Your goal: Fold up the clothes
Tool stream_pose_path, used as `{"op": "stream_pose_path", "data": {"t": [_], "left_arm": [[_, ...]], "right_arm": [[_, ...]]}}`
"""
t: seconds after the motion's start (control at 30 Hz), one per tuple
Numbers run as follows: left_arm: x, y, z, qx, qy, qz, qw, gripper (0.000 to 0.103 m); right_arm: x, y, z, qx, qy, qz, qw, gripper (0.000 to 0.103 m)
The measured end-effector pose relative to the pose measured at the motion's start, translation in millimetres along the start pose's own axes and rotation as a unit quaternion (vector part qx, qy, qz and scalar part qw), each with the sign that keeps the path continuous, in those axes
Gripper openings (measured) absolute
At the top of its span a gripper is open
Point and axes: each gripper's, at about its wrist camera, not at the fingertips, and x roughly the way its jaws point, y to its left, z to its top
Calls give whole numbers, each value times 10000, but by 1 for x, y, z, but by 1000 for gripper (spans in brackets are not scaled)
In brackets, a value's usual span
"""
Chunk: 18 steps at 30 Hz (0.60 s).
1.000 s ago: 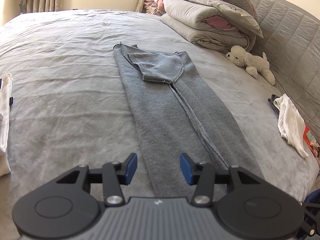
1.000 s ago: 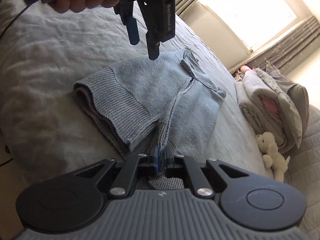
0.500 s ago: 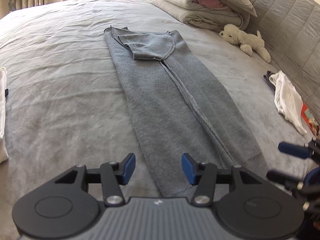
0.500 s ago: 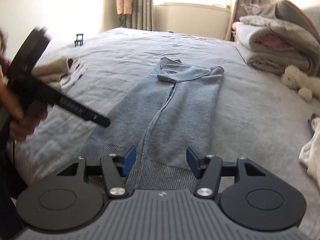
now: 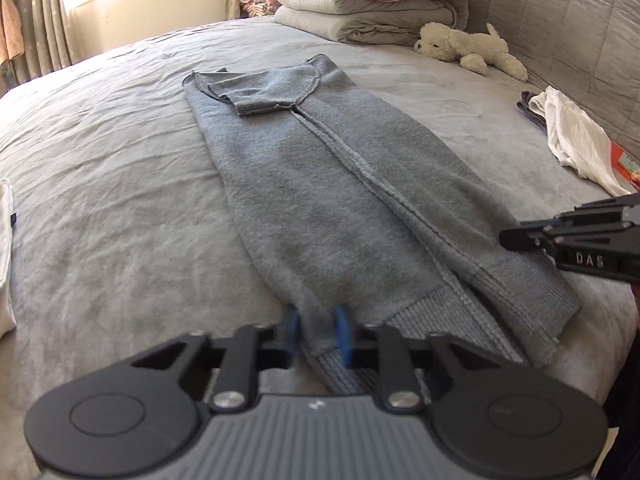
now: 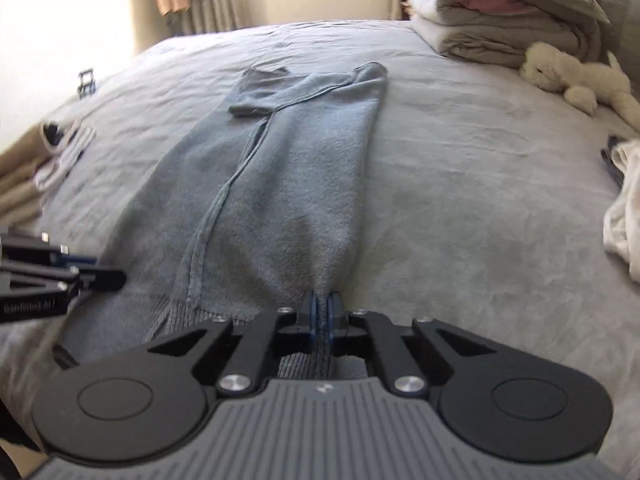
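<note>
grey sweater [image 5: 344, 200] laid out long on the bed [image 5: 120, 208], folded in from both sides, a sleeve doubled across the far end, ribbed hem at the near edge of the mattress. left gripper [image 5: 316, 334] just closed down on the hem's near left corner, cloth bunched between the blue pads [image 5: 343, 336] (a narrow gap only, filled by the knit). right gripper [image 6: 322, 314] likewise just clamped shut on the hem's right corner, fabric pulled up into a ridge between its pads. beyond the sweater's far end, a stack of folded duvets [image 5: 368, 4]; to the right of that end, a white plush dog [image 5: 468, 46]. right of the sweater's middle, a crumpled white garment [image 5: 576, 140]; left of it, folded pale clothes [image 6: 36, 164].
</note>
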Motion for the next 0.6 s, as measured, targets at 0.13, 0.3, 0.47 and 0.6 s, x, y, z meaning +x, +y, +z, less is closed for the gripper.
{"op": "stream_pose_path", "data": {"t": [0.13, 0.3, 0.47, 0.6], "left_arm": [[-11, 15, 1, -434, 128, -232, 9987, 4], [-15, 28, -1, -704, 164, -558, 9958, 5], [-16, 33, -2, -981, 267, -830, 9913, 15], [-16, 26, -3, -884, 211, -842, 9923, 34]], "right_arm": [[-7, -25, -4, 651, -37, -99, 9978, 3], [0, -8, -7, 348, 34, 83, 9994, 17], [-11, -1, -7, 142, -298, -326, 9989, 22], [-34, 25, -18, -485, -843, 24, 9953, 22]]}}
